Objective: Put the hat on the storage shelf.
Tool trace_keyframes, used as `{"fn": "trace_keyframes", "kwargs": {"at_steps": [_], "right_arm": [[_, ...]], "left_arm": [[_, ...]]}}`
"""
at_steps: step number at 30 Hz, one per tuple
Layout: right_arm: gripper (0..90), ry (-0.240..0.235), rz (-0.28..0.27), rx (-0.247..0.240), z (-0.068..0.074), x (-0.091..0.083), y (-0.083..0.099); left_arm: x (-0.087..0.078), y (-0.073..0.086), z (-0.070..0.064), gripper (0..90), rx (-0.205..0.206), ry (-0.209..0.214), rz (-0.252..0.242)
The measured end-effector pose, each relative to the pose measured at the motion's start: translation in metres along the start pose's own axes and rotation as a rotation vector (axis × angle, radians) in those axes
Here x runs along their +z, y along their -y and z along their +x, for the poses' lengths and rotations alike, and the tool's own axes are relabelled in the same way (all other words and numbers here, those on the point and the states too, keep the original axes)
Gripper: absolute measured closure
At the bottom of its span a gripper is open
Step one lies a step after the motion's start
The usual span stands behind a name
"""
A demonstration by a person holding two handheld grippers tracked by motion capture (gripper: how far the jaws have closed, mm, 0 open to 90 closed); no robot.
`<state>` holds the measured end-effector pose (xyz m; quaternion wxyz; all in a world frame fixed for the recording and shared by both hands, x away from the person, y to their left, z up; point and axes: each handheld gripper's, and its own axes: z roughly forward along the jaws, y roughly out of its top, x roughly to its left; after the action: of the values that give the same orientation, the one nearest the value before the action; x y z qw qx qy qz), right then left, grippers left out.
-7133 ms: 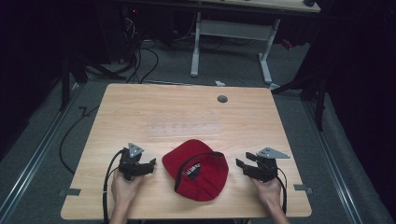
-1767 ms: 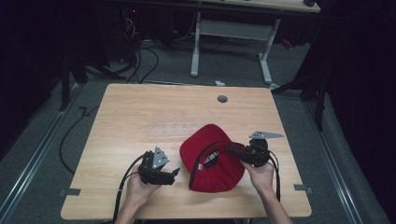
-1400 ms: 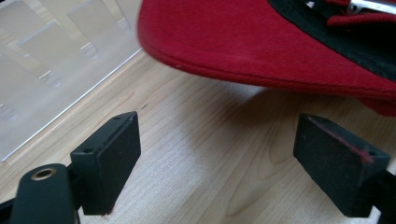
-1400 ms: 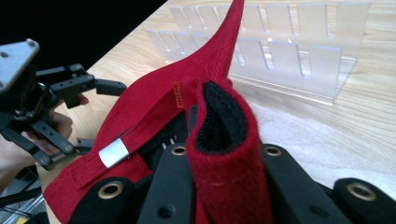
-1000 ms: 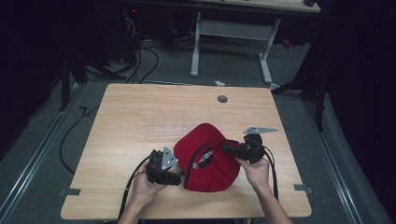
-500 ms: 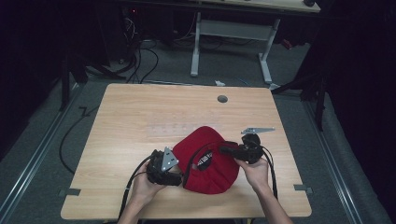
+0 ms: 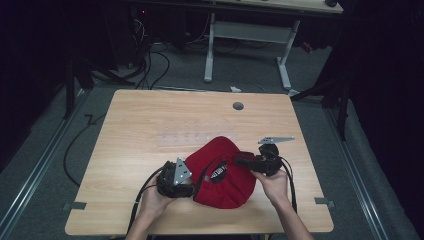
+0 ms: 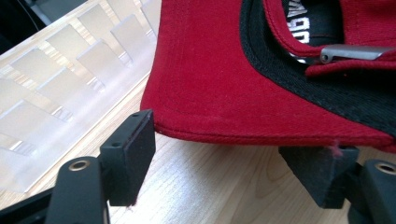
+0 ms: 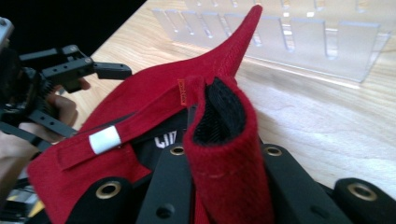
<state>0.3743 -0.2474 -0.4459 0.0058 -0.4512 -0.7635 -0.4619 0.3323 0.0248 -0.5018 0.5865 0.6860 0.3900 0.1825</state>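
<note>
Since a second ago the red cotton cap [image 7: 223, 172] has been drawn slightly toward frame left on the wooden counter [image 7: 150, 125], its fabric pinched in the closed right claw [image 7: 240, 161], while the left claw [image 8: 233, 158] is held open at the brim, unclosed.

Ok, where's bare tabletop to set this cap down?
Free: the far-left wooden tabletop, from the grey round grommet to the left edge. Crowded: near middle, where the red fabric cap sits between left gripper and right gripper.

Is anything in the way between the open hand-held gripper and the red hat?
Nothing visible. In the left gripper view, the left hand-held gripper has its jaws open right at the red cap's brim edge, with just bare wooden table between them. The right hand-held gripper already pinches the cap.
</note>
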Motion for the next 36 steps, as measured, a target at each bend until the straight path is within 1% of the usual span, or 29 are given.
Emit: {"fn": "trace_keyframes", "kwargs": {"at_steps": [2, 4, 7, 9, 12, 17, 20, 22, 24, 25, 26, 28, 29, 30, 31, 32, 34, 36], "right_arm": [[82.3, 0.000, 0.001, -0.002, 0.001, 0.000, 0.000], [82.3, -0.010, 0.002, 0.002, 0.002, 0.000, 0.000], [82.3, -0.022, 0.001, 0.006, 0.001, -0.001, 0.000], [82.4, -0.018, 0.006, 0.009, 0.001, 0.000, 0.000], [82.4, -0.013, 0.010, 0.006, 0.003, 0.001, 0.001], [82.4, -0.020, 0.007, 0.009, 0.004, 0.001, 0.000], [82.4, -0.021, 0.012, 0.013, 0.004, 0.002, 0.000], [82.5, -0.021, 0.018, 0.018, 0.004, 0.002, 0.000], [82.5, -0.021, 0.020, 0.019, 0.004, 0.002, 0.000], [82.5, -0.024, 0.020, 0.020, 0.004, 0.002, 0.000], [82.6, -0.027, 0.022, 0.019, 0.004, 0.003, -0.001], [82.7, -0.073, 0.027, 0.024, 0.005, 0.005, 0.000], [82.7, -0.071, 0.028, 0.014, 0.007, 0.007, 0.000], [82.7, -0.059, 0.025, 0.004, 0.009, 0.007, -0.001], [82.6, -0.061, 0.024, 0.002, 0.009, 0.007, -0.001], [82.6, -0.068, 0.024, 0.004, 0.008, 0.008, -0.001], [82.5, -0.072, 0.027, 0.003, 0.008, 0.008, -0.001], [82.4, -0.071, 0.030, 0.003, 0.010, 0.008, -0.001]], "left_arm": [[0.000, 0.000, 0.000, 29.3, 0.001, -0.001, 0.005], [0.000, 0.000, 0.001, 30.8, 0.009, -0.003, 0.005], [-0.002, -0.002, 0.001, 34.3, -0.006, 0.003, -0.005], [-0.002, -0.003, 0.001, 35.3, -0.009, -0.002, -0.018], [-0.003, -0.005, 0.001, 35.9, -0.001, -0.008, -0.024], [-0.002, -0.004, -0.001, 36.9, 0.035, -0.005, -0.009], [-0.002, -0.003, -0.003, 38.6, 0.048, -0.003, 0.001], [-0.002, -0.002, -0.004, 40.4, 0.042, 0.001, 0.004], [-0.003, -0.003, -0.007, 42.3, 0.040, 0.017, 0.008], [-0.004, -0.004, -0.008, 44.0, 0.038, 0.031, 0.006], [-0.004, -0.005, -0.010, 46.9, 0.040, 0.034, -0.002], [-0.002, -0.006, -0.012, 51.3, 0.056, 0.030, 0.016], [-0.001, -0.006, -0.011, 52.2, 0.063, 0.029, 0.026], [-0.001, -0.006, -0.011, 52.4, 0.063, 0.031, 0.028], [-0.001, -0.006, -0.010, 53.6, 0.054, 0.034, 0.026], [-0.002, -0.007, -0.009, 54.5, 0.037, 0.036, 0.024], [-0.003, -0.008, -0.008, 55.1, 0.030, 0.043, 0.031], [-0.004, -0.009, -0.007, 57.4, 0.036, 0.052, 0.035]]}}
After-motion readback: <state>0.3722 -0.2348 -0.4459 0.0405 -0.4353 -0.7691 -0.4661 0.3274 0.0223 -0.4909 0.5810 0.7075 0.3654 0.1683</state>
